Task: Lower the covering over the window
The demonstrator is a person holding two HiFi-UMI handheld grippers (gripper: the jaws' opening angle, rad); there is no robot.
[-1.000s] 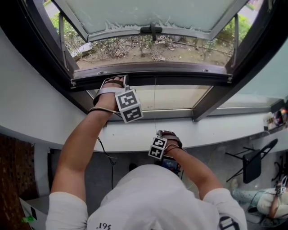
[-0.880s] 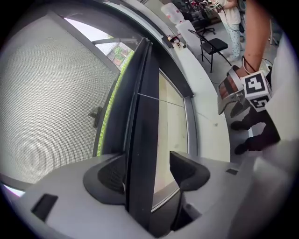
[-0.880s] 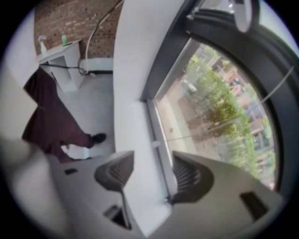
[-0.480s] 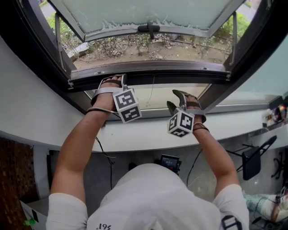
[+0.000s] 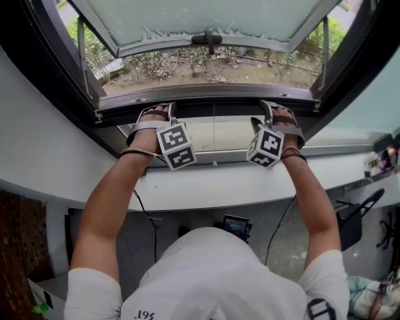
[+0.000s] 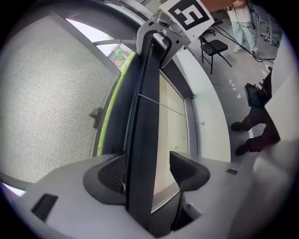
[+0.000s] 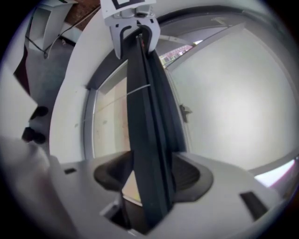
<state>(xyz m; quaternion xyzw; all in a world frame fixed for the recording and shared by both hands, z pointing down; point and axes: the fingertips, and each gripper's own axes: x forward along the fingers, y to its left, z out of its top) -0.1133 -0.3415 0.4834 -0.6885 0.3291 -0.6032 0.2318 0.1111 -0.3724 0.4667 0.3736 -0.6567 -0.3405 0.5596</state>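
Window covering shows mainly as its dark bottom bar [image 5: 212,107], a long, straight, smooth rail lying level across the opening, high up at the foot of the outward-tilted sash [image 5: 206,17]. The left gripper [image 5: 156,114] straddles the bar near its left end: in the left gripper view the bar [image 6: 145,140] touches one ribbed pad while the other stands clear, so the jaws are parted, not clamped. The right gripper [image 5: 278,115] straddles the bar towards its right end; its jaws have just been opening and stand wide, with the bar [image 7: 149,140] between them and a gap on one side. A thin cord [image 5: 214,132] hangs from the bar between the two grippers, in front of a pale tan lower pane [image 5: 234,134]. The sash has frosted glass and a small dark handle [image 5: 208,39]; shrubs and bare soil [image 5: 187,67] lie outside beneath it. Below the pane runs a smooth white sill [image 5: 206,187]. A black folding chair [image 5: 353,226] stands on the grey floor, well apart at the right.
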